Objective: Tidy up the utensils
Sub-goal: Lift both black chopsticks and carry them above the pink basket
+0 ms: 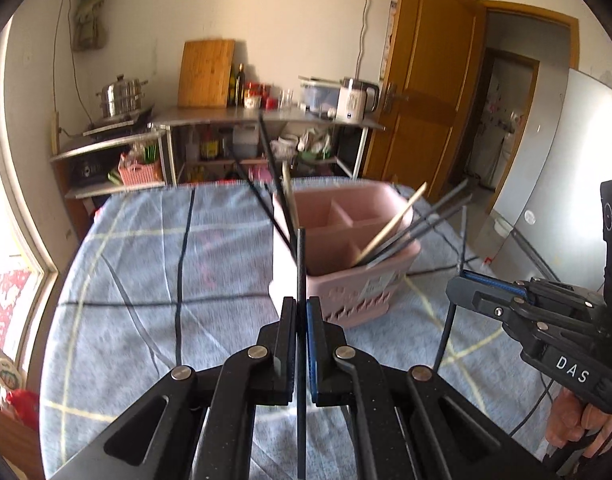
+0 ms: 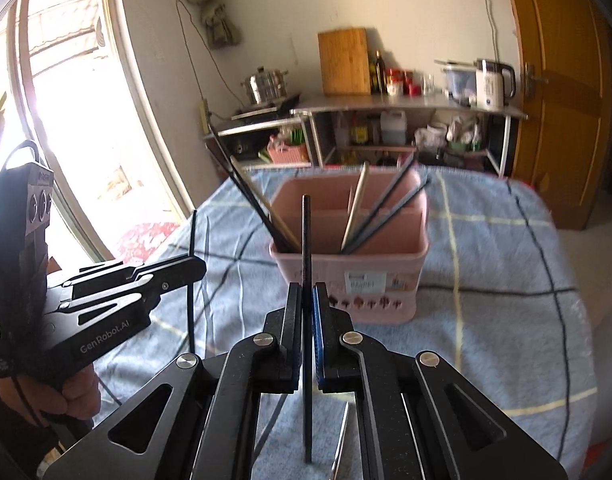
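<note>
1. Looking along your left gripper point(image 1: 301, 308), you see its jaws clamped narrow on a black chopstick point(image 1: 301, 264) that stands upright between the pads, just in front of the pink utensil caddy point(image 1: 346, 280). The caddy sits on the blue checked cloth point(image 1: 145, 272); black and wooden chopsticks point(image 1: 402, 220) lean out of its compartments. To the caddy's right, your right gripper point(image 1: 456, 286) pinches its own thin black stick.
2. Looking along your right gripper point(image 2: 307, 308), you see the jaws closed tight on another black chopstick point(image 2: 306, 240), upright and just in front of the caddy point(image 2: 366, 280). Left of the caddy, your left gripper point(image 2: 195, 264) grips its chopstick point(image 2: 192, 240), with your hand point(image 2: 75, 394) around the handle.
</note>
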A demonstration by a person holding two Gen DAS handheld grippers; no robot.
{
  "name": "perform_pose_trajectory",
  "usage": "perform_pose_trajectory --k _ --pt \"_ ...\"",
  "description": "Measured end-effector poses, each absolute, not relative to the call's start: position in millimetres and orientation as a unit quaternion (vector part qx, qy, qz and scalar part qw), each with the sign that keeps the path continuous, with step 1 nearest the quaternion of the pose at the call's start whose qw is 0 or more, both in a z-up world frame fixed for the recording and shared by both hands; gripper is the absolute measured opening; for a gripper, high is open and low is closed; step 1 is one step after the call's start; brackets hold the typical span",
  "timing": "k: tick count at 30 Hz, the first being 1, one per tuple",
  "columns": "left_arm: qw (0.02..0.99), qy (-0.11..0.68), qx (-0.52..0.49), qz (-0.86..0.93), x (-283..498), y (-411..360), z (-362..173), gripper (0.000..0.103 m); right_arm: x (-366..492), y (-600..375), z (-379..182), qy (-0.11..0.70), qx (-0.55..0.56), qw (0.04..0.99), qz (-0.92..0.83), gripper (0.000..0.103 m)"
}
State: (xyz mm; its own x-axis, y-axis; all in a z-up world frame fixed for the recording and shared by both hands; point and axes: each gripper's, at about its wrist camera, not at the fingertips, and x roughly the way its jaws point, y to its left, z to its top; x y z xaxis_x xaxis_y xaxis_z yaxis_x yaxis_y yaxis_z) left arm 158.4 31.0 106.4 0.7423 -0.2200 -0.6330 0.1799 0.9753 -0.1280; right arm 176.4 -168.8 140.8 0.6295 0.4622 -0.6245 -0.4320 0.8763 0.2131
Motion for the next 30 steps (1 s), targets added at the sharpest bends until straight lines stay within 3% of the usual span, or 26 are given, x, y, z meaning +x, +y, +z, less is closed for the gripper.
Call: perform_pose_trajectory --k 7,30 --pt "0.94 0.321 -0.028 -0.111 155.6 32.9 127.1 0.004 173.7 -173.4 155.0 0.327 0.016 0.912 0.247 0.005" --pt "0.938 0.331 -0.016 -0.105 65.1 29.2 132.4 0.005 121.1 -196.7 148.3 0.35 0.004 0.905 0.242 0.005"
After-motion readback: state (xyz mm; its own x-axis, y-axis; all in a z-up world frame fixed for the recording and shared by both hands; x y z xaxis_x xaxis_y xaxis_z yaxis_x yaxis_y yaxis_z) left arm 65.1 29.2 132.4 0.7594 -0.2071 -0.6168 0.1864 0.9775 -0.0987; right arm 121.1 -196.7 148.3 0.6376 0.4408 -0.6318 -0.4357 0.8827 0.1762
